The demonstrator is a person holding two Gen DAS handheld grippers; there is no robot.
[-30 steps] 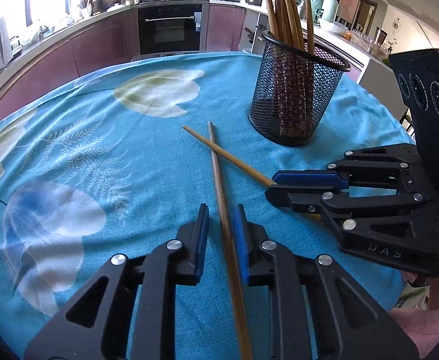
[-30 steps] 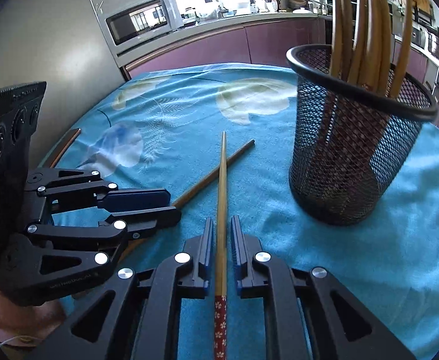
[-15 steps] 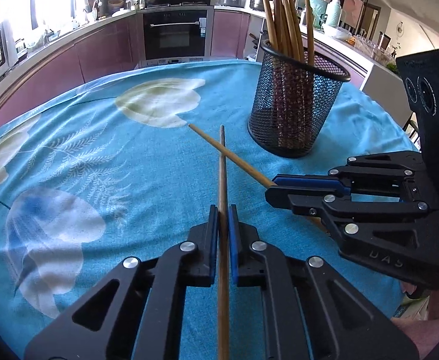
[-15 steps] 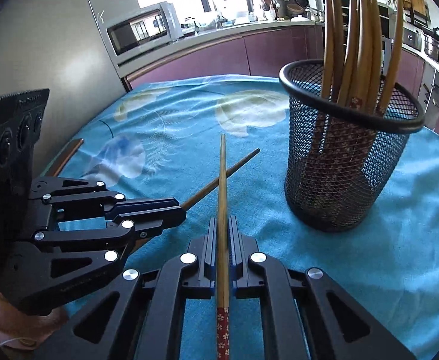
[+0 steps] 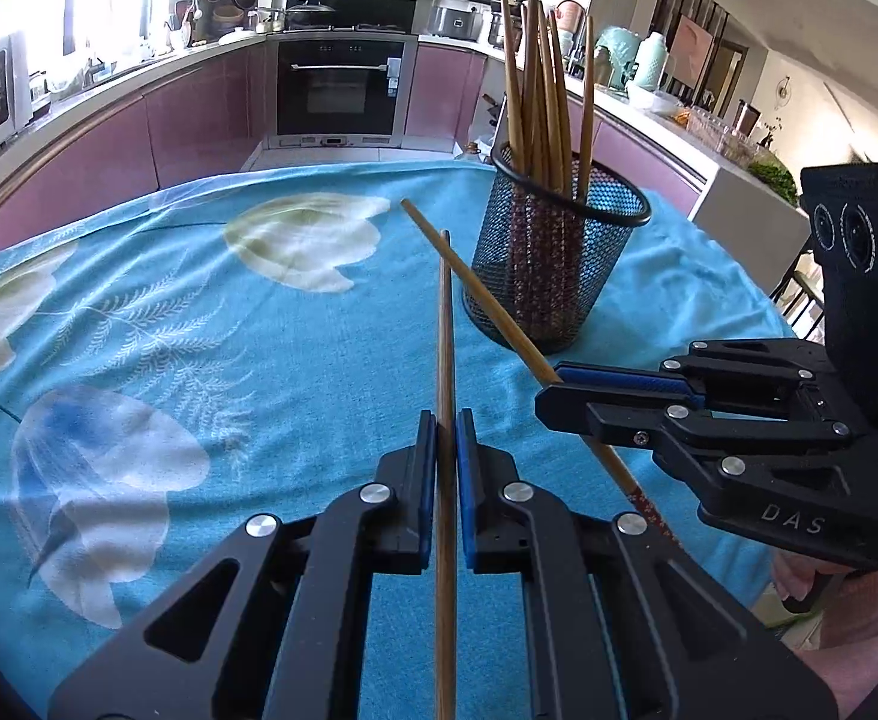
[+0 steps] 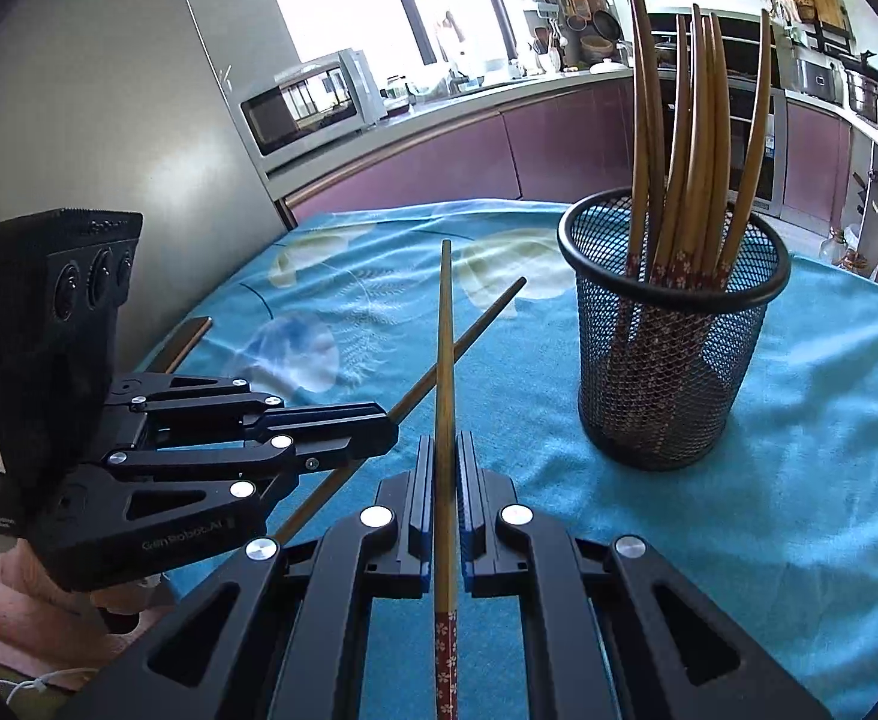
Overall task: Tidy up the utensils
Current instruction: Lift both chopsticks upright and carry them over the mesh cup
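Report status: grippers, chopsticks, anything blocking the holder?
Left gripper shut on one chopstick. Right gripper shut on the other chopstick. Their tips cross. Mesh holder unobstructed, already holding several.

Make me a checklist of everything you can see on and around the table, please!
Surface: table under a blue flowered tablecloth, lightly wrinkled.
Job's things: black mesh holder standing upright with several chopsticks in it; one chopstick in the left gripper, another chopstick in the right gripper. The two cross in both views.
Clutter: nothing seen loose on the cloth.
Grippers: left gripper shut on its chopstick; right gripper shut on its chopstick.
Cables: a thin white cord near the person's hand.
Surroundings: kitchen with oven, microwave, purple cabinets, bright windows.
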